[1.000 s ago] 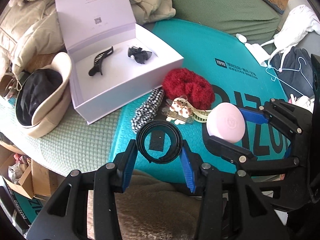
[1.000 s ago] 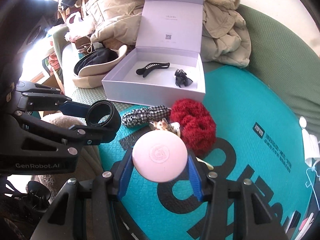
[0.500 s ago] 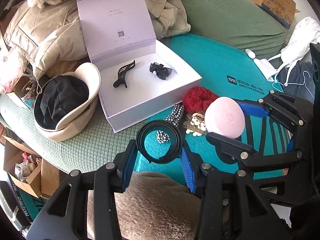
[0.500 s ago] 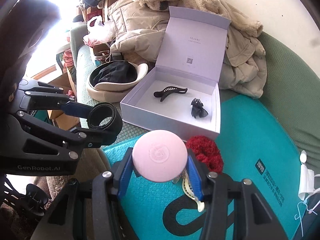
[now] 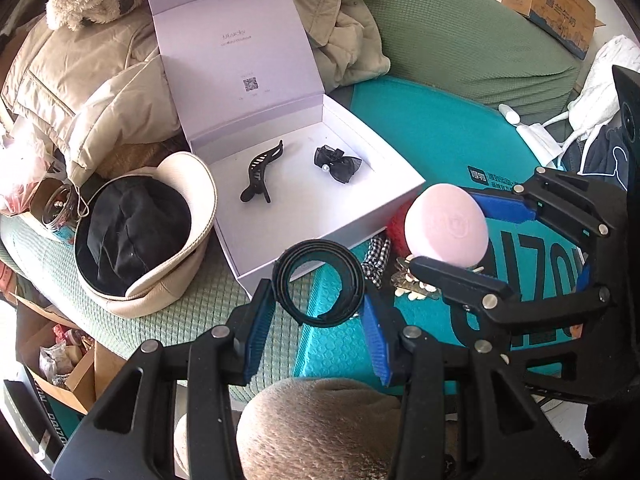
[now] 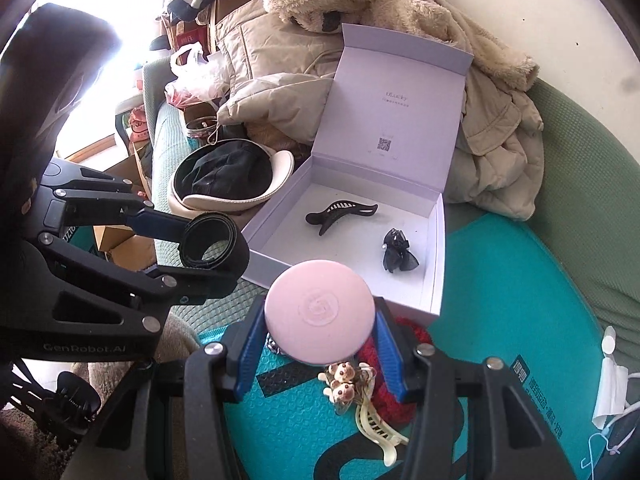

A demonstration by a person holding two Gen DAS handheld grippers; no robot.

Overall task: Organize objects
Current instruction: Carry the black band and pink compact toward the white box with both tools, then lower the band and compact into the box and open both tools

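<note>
Left wrist view: the left gripper (image 5: 320, 312) is clamping a black band (image 5: 319, 282), coiled into a ring, between its blue pads, jaws narrow around it. It is hanging just in front of the near corner of the open box (image 5: 384, 204). To the right, the right gripper (image 5: 460, 236) is gripping a pink disc (image 5: 446, 225) by its edges. In the box, a black claw clip (image 5: 260, 178) and a black bow (image 5: 338, 164) are lying apart on the floor, so two items are already stowed. A hat (image 5: 140, 232) is sitting left of the box.

Right wrist view: the disc (image 6: 320, 312) is sitting squeezed between the right gripper's (image 6: 320, 334) pads, near the box's front wall (image 6: 436, 280). The left gripper (image 6: 208, 250) is carrying the band (image 6: 212, 246) off the box's left corner. Still left on the teal mat (image 6: 500, 320): a red scrunchie (image 6: 400, 396), a bear clip (image 6: 344, 384) and a cream claw clip (image 6: 378, 428); something checked is possibly lying under the disc, hard to tell here.

Judgement: roughly midway, with band and disc seemingly headed for the box and the mat items waiting.
</note>
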